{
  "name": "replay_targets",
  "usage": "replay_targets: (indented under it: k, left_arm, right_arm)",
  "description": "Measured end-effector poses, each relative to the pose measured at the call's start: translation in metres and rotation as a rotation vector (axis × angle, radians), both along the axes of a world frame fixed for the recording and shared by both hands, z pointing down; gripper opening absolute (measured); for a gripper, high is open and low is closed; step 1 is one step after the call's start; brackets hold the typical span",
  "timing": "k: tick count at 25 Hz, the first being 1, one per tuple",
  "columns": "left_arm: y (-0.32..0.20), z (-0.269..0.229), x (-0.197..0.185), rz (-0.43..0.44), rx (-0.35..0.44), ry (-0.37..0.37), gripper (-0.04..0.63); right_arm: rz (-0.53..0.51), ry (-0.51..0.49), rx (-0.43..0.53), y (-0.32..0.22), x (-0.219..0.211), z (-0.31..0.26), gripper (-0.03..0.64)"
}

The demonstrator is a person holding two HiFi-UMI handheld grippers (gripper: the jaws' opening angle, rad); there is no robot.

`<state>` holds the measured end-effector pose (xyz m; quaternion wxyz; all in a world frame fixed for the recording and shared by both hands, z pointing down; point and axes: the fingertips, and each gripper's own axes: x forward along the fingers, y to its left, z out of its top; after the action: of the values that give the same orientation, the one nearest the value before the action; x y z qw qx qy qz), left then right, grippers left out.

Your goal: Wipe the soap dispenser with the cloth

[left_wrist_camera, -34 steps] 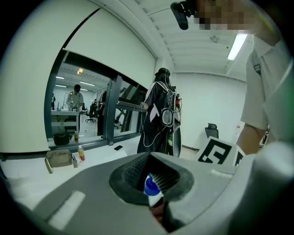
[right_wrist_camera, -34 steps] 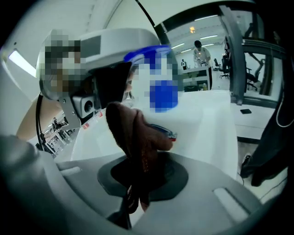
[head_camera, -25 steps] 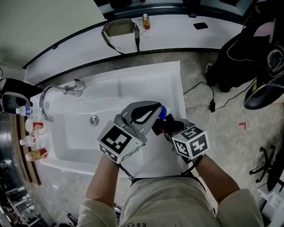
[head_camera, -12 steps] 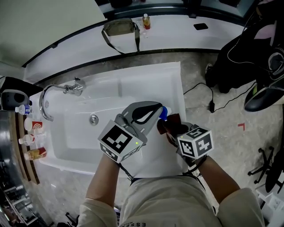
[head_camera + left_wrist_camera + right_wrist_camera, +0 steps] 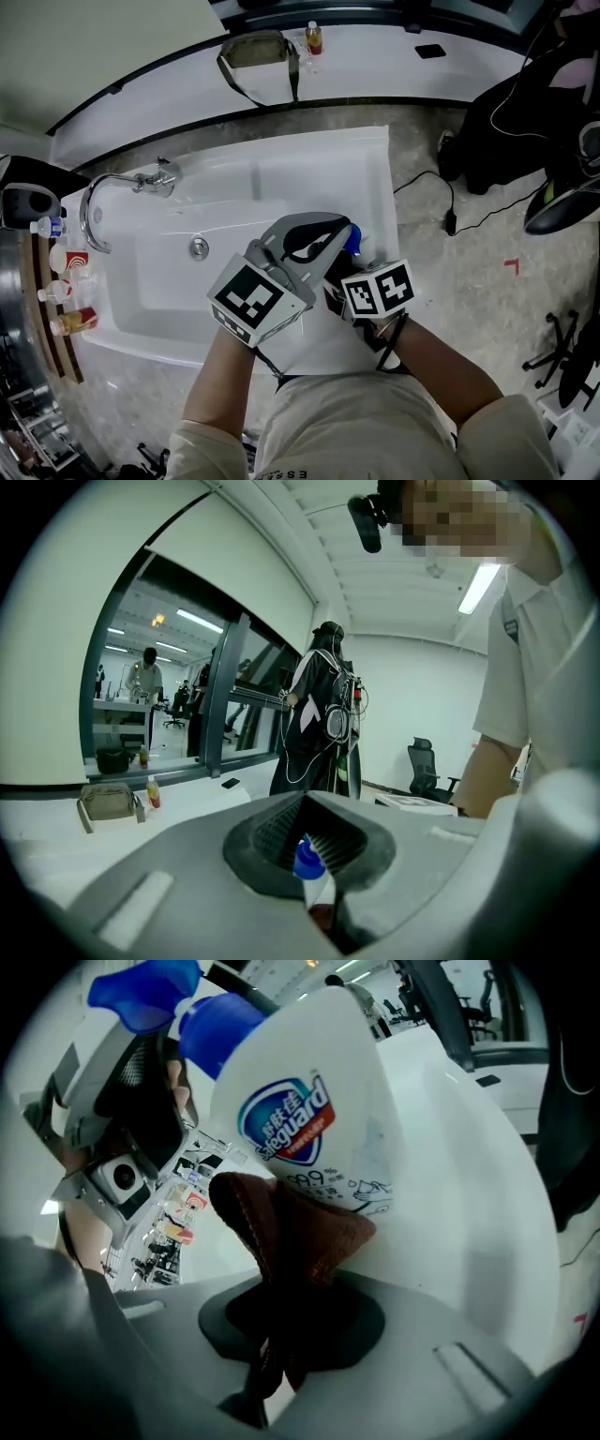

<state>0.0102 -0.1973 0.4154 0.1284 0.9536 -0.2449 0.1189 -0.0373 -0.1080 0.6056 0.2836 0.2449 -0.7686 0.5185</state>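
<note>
- Head view: left gripper (image 5: 323,242) and right gripper (image 5: 339,289) close together over the near edge of the white sink (image 5: 234,178), with the blue top of the soap dispenser (image 5: 350,241) showing between them and the faucet (image 5: 117,187) at the sink's left end
- Left gripper view: jaws clamped on the soap dispenser just under its blue cap
- Right gripper view: jaws clenched on the brown cloth (image 5: 300,1237), its bunched end pressed against the white body of the soap dispenser, just below the printed label
</note>
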Motion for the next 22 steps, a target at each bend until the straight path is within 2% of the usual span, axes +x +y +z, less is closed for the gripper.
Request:
replay_targets:
  k: [3, 7, 11, 13, 17, 22]
  left_arm:
    - [-0.001, 0.000, -0.002, 0.003, 0.006, 0.009, 0.000]
    - [-0.001, 0.000, -0.002, 0.010, 0.004, 0.011, 0.000]
    - [0.000, 0.001, -0.003, 0.015, -0.002, 0.017, 0.000]
    - [-0.001, 0.000, -0.003, 0.014, 0.011, 0.010, 0.000]
    - [0.000, 0.000, -0.001, 0.006, 0.034, -0.027, 0.000]
    - [-0.003, -0.001, 0.000, -0.042, 0.125, -0.109, 0.000]
  right_arm:
    - [0.077, -0.002, -0.036, -0.009, 0.009, 0.002, 0.078]
    - [0.164, 0.032, -0.033, -0.021, 0.031, 0.002, 0.080]
    - [0.211, -0.007, -0.048, -0.021, 0.043, -0.009, 0.080]
    - [0.212, 0.002, -0.015, -0.025, 0.053, -0.019, 0.080]
    - [0.239, 0.089, 0.119, -0.044, 0.090, -0.038, 0.080]
    - [0.313, 0.143, 0.195, -0.071, 0.123, -0.045, 0.080]
